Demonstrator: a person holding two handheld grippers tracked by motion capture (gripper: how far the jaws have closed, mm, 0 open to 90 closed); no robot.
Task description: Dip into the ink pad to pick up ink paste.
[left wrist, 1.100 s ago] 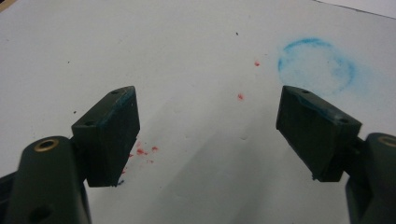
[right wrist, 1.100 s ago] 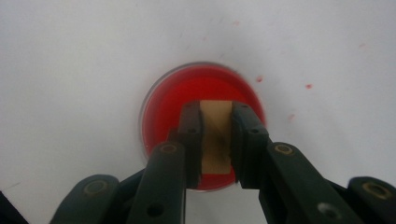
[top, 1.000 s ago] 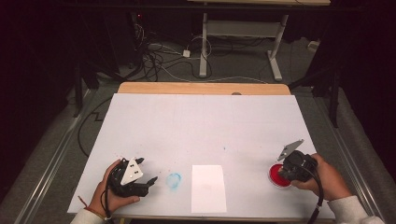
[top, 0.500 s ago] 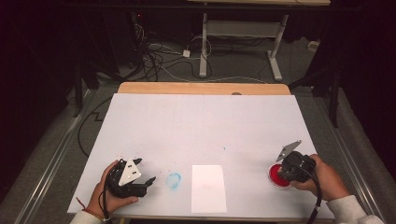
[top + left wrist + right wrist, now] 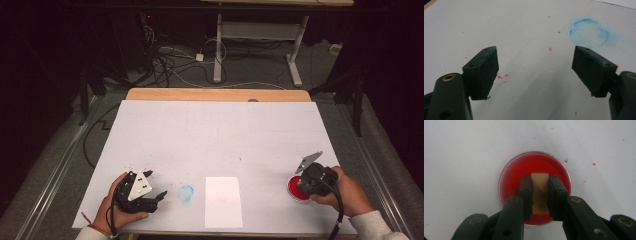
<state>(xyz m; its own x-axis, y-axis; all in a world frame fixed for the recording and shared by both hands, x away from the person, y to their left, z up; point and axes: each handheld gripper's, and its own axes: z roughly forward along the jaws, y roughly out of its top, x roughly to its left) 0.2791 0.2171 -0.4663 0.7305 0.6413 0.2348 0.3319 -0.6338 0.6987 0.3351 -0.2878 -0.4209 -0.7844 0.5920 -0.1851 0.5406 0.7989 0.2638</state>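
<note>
Nothing has moved: right gripper [image 5: 541, 195] keeps pinching the pale wooden block [image 5: 540, 195] in the round red ink dish [image 5: 509, 177], still loading; left gripper [image 5: 541, 72] spread, empty.

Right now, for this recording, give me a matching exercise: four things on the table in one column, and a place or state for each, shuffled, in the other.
Things:
1. wooden block
2. red dish
3. blue ring stain
4. white paper sheet

Places or states:
A. lies flat between the two hands
B. clamped in the right claw
C. on the table ahead of the open left claw
D. sits under the held block, full of red paint

Pairs: 1-B, 2-D, 3-C, 4-A
</note>
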